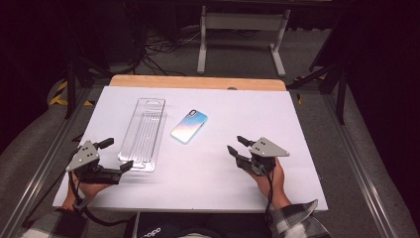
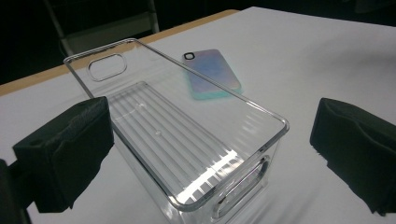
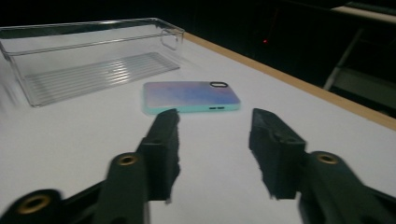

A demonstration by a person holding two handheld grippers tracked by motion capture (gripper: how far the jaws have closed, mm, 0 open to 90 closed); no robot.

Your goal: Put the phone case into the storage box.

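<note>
Bright white table (image 1: 208,163), dark surroundings, glare on clear bin (image 2: 205,186), soft blur

Overhead looks forward-down; both gripper views share phone (image 2: 212,74)

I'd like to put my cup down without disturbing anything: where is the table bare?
The far right, beyond the phone case and right gripper, is bare white table, as is the near middle between both grippers. It is crowded on the left, where the left gripper straddles the clear bin.
</note>
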